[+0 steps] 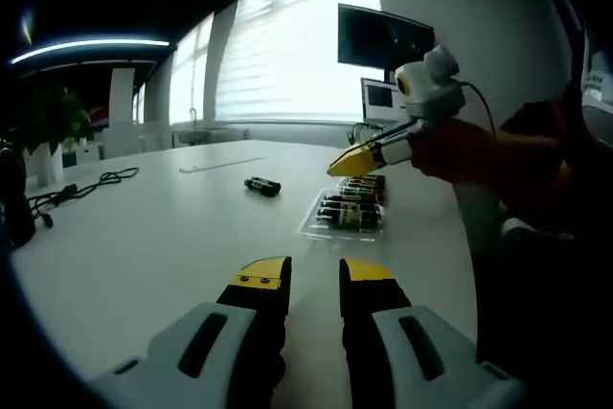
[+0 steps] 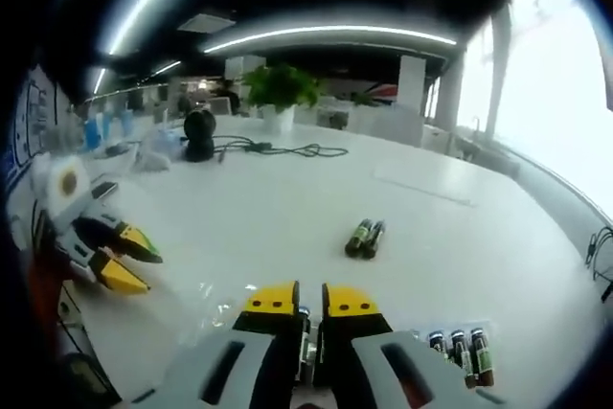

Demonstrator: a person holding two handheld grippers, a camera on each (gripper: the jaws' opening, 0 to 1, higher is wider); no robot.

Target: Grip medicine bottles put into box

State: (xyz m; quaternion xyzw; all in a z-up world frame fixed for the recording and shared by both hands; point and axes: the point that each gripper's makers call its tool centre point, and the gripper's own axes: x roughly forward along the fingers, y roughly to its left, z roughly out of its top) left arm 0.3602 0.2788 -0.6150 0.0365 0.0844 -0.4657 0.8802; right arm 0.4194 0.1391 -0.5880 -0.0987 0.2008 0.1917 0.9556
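Medicine bottles, small dark vials with green labels, sit in two places: a row of them already lies packed in the clear plastic box on the white table, and two more vials lie loose side by side further out on the tabletop, well apart from the box. The right gripper, yellow-tipped with black jaws, hangs over the box with its jaws drawn close together; something small and bluish shows in the narrow gap between them, probably a vial being lowered into its slot, though I cannot tell for sure that it is clamped. That low, nose-down pose over the tray suits setting a bottle among its neighbours. The left gripper hovers above bare table, short of the box, its jaws parted and holding nothing, likely kept clear so it does not crowd the placing hand. Judging by the loose pair, the task is not finished. A black cable and a potted green plant stand far off.
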